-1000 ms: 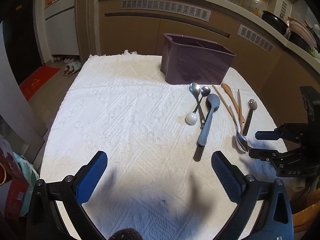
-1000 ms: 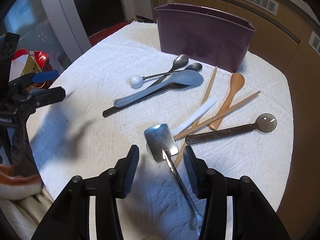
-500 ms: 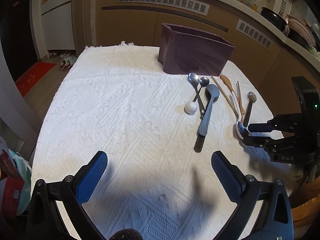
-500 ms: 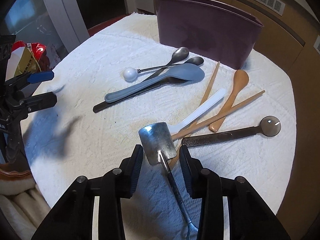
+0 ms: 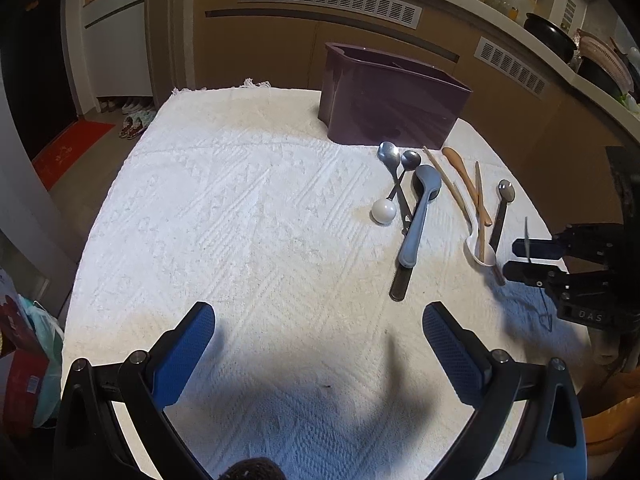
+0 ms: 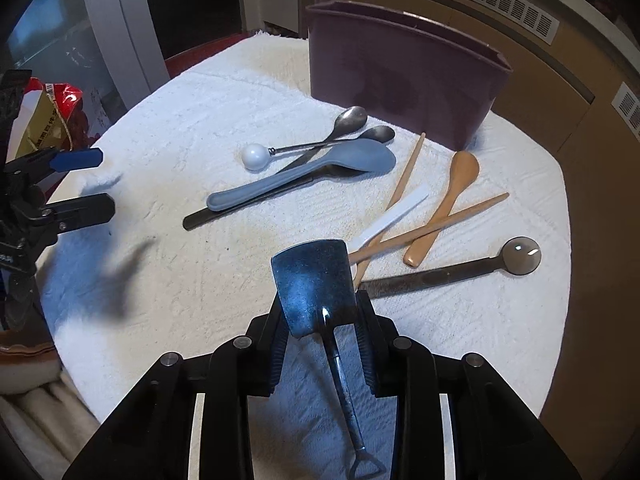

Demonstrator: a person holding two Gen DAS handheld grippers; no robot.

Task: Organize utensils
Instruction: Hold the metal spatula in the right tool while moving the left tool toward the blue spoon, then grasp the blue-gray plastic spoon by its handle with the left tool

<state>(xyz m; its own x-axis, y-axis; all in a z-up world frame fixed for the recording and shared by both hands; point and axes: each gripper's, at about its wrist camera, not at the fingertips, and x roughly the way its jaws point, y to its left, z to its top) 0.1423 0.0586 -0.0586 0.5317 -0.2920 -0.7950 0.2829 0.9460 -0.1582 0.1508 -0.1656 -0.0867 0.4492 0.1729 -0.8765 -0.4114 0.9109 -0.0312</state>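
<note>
- Left gripper [image 5: 318,354], seen from its own wrist camera, hangs wide open and empty over the white cloth [image 5: 240,208]. The purple caddy [image 5: 390,100] stands at the far edge, loose utensils just before it. My right gripper [image 5: 524,258] is at the right edge.
- Right gripper [image 6: 320,344], in its own view, is clamped on the shovel-shaped metal spoon [image 6: 316,284], blade up, dull and scuffed, its handle trailing back between the fingers. I judge this a pickup; next comes carrying it to the caddy [image 6: 400,68].
</note>
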